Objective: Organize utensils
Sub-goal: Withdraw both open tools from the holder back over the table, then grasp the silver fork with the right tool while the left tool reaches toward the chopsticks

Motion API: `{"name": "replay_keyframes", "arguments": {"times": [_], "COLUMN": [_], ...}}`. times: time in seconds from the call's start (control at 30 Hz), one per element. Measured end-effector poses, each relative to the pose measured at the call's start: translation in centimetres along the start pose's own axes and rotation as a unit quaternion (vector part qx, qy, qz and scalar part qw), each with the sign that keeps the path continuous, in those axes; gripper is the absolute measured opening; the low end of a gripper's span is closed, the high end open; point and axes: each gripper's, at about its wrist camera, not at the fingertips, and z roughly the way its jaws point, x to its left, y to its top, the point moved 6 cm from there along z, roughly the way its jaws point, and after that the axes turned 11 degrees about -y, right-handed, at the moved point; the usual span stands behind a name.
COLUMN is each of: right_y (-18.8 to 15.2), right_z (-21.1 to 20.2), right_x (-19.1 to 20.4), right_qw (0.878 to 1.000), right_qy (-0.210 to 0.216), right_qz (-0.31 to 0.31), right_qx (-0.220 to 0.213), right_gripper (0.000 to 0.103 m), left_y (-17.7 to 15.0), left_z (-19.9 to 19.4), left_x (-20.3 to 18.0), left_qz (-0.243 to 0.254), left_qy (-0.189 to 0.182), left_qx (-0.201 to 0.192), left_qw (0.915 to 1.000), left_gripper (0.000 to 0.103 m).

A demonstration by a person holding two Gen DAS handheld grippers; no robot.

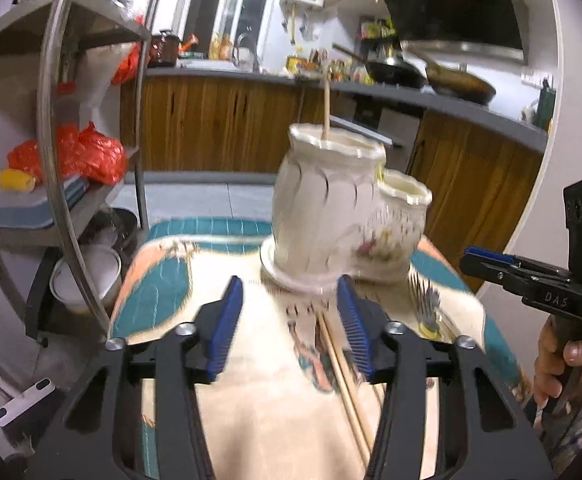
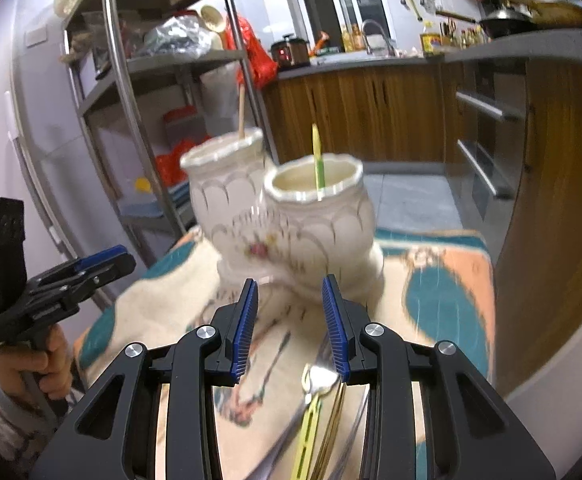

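Our left tool (image 1: pixel 289 322) hangs wide apart and empty, its blue pads (image 1: pixel 227 320) angled down at the patterned surface (image 1: pixel 163 292). Just inside its right pad lie the wooden chopsticks (image 1: pixel 345 380), their long axis running away from us toward the twin ceramic utensil holder (image 1: pixel 331 216), which stands straight ahead of this tool. One chopstick (image 1: pixel 325 104) is upright in the holder's taller cup. A fork (image 1: pixel 425 300) lies to the right of the chopsticks, near the holder's base.

Our right tool (image 2: pixel 290 320) is also spread wide with nothing in it. Below it, nearer us than the holder, a spoon (image 2: pixel 319 380) with a yellow-green handle rests with other cutlery, pointing toward the holder. A green-yellow utensil (image 2: pixel 318 160) stands in the shorter cup.

We judge the left tool nearer the chopsticks, the right nearer the spoon.
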Motion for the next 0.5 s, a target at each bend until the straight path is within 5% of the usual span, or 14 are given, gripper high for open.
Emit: {"name": "replay_keyframes", "arguments": {"times": [0.33, 0.5], "right_y": [-3.5, -4.4], "right_z": [-0.1, -0.2], "right_x": [-0.8, -1.2], "right_qw": [0.999, 0.999], "right_qy": [-0.005, -0.003], "right_qz": [0.013, 0.014], "right_qx": [0.033, 0.045], "right_gripper": [0.035, 0.035], "left_y": [-4.3, -6.1], "left_z": [3.0, 4.1], "left_x": [-2.6, -3.0], "left_qz": [0.035, 0.053], "left_qy": [-0.042, -0.034], "left_qx": [0.101, 0.142], "left_qw": [0.9934, 0.9878], "left_gripper": [0.032, 0.027]}}
